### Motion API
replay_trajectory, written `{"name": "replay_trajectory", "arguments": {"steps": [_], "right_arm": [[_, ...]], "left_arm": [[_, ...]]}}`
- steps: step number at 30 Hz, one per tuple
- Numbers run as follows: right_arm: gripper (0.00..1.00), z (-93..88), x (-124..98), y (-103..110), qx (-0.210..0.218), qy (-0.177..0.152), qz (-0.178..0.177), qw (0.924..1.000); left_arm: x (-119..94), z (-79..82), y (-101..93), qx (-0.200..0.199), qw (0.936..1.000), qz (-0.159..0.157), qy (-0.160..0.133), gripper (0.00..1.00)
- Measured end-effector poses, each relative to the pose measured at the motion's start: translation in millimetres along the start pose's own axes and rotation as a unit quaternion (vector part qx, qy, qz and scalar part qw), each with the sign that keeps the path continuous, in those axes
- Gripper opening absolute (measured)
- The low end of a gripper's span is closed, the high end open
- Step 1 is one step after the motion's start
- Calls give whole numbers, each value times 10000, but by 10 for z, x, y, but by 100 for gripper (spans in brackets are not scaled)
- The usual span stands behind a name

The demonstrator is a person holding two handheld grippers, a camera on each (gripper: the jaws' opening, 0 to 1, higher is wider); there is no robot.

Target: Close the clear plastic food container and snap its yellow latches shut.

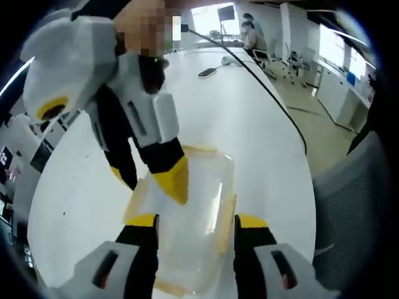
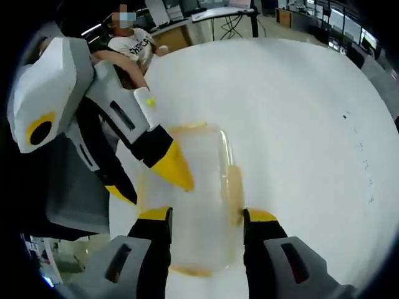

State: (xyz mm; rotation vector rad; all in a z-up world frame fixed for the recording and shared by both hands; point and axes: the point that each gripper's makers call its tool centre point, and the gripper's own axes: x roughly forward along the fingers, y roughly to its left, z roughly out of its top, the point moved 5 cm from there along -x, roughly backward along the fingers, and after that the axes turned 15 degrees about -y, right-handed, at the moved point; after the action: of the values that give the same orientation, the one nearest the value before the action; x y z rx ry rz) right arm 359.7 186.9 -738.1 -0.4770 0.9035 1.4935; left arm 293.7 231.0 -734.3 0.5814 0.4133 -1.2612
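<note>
While flat, container [image 2: 193,199] runs lengthwise away

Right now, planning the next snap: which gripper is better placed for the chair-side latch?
Left gripper, narrowly: its fingers straddle the container, one beside that latch; the right gripper hovers over the lid.

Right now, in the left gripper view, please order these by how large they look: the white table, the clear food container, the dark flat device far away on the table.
1. White table.
2. Clear food container, near the camera, so it looks bigger.
3. Dark flat device, far off, so true size is unsure.
</note>
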Motion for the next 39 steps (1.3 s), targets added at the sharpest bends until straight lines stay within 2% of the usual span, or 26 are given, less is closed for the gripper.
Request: {"name": "replay_trajectory", "arguments": {"steps": [5,7,9,10,15,18,21,29,30,31,39], "right_arm": [[43,59,35,20,-364,392,157,9984],[43,81,59,19,-497,579,182,9969],[42,99,78,36,-438,779,159,9959],[42,106,85,24,-565,862,185,9945],[40,104,94,27,-613,973,291,9929],[40,127,113,51,-870,1145,263,9893],[39,141,121,65,-926,1251,243,9875],[36,140,128,54,-749,1422,270,9866],[35,90,90,94,-579,1679,324,9836],[35,118,132,68,-762,1610,302,9835],[37,133,140,59,-724,1656,285,9831]], "left_arm": [[12,-18,-10,167,9999,-13,33,44],[12,-17,-8,177,9998,-9,35,43],[13,-18,-5,147,9999,-3,36,43],[12,-19,-4,134,9999,-3,35,43],[30,-34,-27,307,9995,33,105,43],[29,-29,-28,331,9993,68,145,43],[30,-31,-21,337,9993,68,168,42],[47,-26,-14,336,9991,98,238,39],[72,6,14,557,9979,253,208,39],[73,-6,-31,448,9986,120,260,39],[53,-15,-27,357,9990,125,227,39]]}}
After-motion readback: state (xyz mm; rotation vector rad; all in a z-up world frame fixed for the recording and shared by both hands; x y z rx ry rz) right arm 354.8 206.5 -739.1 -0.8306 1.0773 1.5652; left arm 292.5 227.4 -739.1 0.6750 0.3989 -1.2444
